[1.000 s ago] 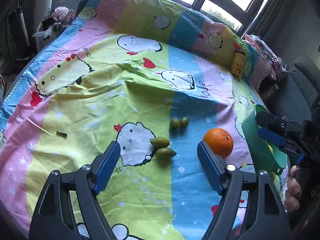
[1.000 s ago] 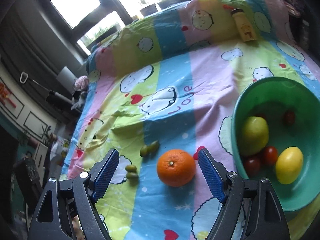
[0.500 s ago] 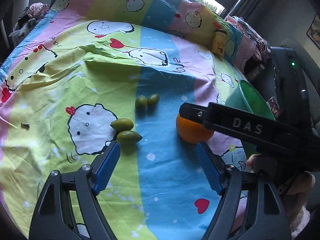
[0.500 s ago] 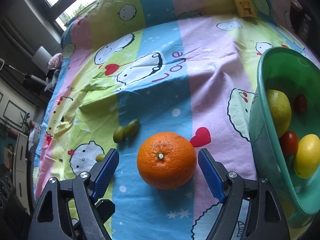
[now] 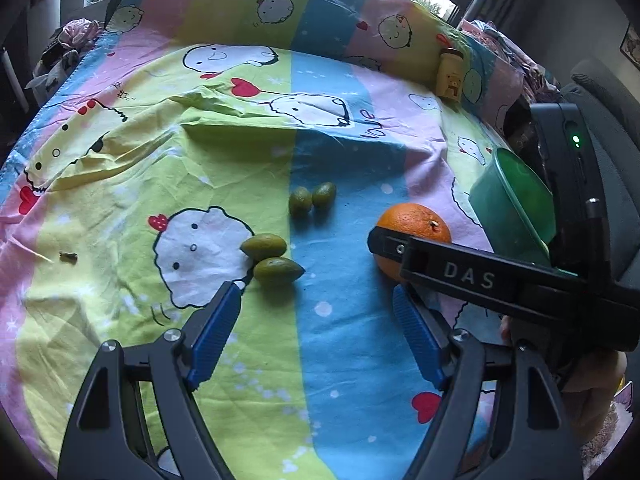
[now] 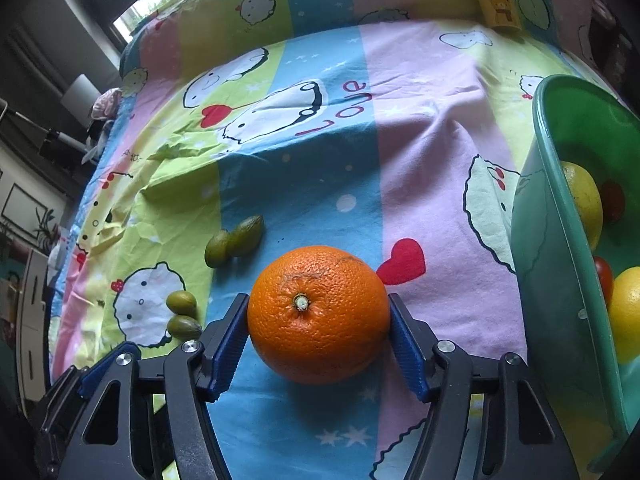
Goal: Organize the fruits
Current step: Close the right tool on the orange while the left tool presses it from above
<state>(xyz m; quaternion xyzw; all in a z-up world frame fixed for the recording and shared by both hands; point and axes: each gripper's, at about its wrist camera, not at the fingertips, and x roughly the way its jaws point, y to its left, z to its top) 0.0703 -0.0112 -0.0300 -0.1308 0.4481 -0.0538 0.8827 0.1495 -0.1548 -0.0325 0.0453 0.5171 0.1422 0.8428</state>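
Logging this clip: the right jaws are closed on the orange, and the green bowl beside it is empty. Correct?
Not quite. The right gripper does clamp the orange, but the bowl is not empty: the right wrist view shows yellow and red fruit inside it.

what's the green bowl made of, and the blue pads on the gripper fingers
Green bowl: probably plastic, smooth and slightly glossy, with soft highlights on its thin wall and rolled rim. Blue pads on the right gripper: likely rubber or soft plastic, matte, with fine ribs across the face; they press against the orange.
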